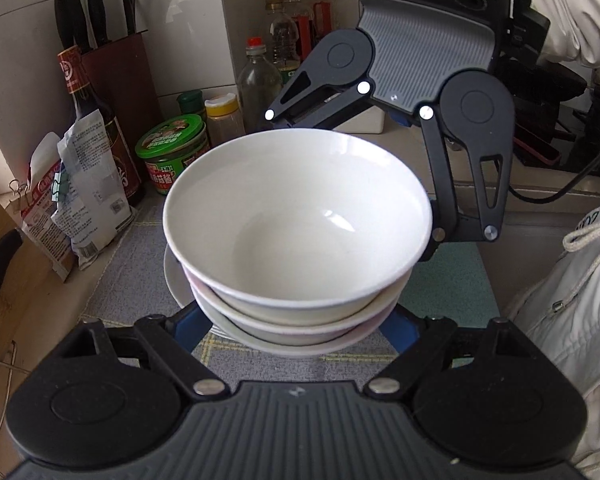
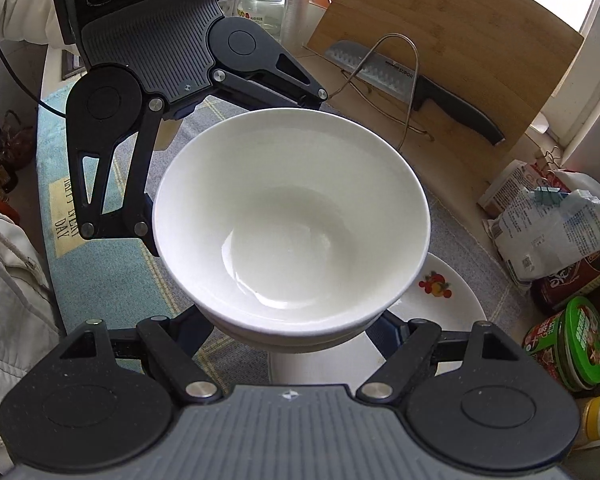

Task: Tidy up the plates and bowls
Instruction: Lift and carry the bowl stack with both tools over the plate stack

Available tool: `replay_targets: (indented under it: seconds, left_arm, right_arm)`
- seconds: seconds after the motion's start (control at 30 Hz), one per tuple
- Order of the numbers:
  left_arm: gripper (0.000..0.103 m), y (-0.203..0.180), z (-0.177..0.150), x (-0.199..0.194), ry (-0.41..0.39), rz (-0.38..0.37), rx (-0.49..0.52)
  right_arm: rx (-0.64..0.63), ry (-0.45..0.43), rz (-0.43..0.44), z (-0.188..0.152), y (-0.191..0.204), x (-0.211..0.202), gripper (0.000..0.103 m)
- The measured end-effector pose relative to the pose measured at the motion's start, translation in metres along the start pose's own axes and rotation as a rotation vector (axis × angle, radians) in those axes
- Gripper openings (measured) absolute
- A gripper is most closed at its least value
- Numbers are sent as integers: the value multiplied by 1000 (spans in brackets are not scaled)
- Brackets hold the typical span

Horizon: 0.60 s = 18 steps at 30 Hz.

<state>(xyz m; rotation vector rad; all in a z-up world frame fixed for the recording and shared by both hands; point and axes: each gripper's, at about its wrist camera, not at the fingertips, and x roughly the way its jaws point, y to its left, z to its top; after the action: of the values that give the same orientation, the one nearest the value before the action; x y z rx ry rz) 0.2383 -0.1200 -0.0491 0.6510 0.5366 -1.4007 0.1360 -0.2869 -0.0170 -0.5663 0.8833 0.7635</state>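
Since both claws face each other across one load, the coming move turns on keeping them level with one another. Nearest in the left wrist view, the left gripper has its blue fingers part-spread around the foot of the stack of plain white ceramic bowls, apparently gripping it, though the pads are hidden under the rims. The right gripper clasps the same stack from the opposite side in the same fashion. The stack fills the centre of each frame, seemingly raised off the grey checked cloth. Beneath it, a white round plate with a fruit motif peeks out at lower right of the right wrist view. Neither hand is nearer; I judge a tilt could slide the top bowl.
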Motion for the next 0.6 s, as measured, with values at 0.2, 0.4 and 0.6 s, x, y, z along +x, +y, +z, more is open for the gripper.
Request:
replay_targets:
  seconds: [0.2, 0.4, 0.6]
  left_arm:
    - [88, 13, 16, 24, 4, 5, 9]
    - [88, 22, 24, 45, 14, 5, 9]
    - [88, 28, 29, 60, 24, 6, -2]
  right_arm:
    - [4, 9, -19, -18, -24, -2, 85]
    - [18, 18, -21, -33, -46, 1, 85]
    - [22, 32, -17, -42, -61, 6, 85]
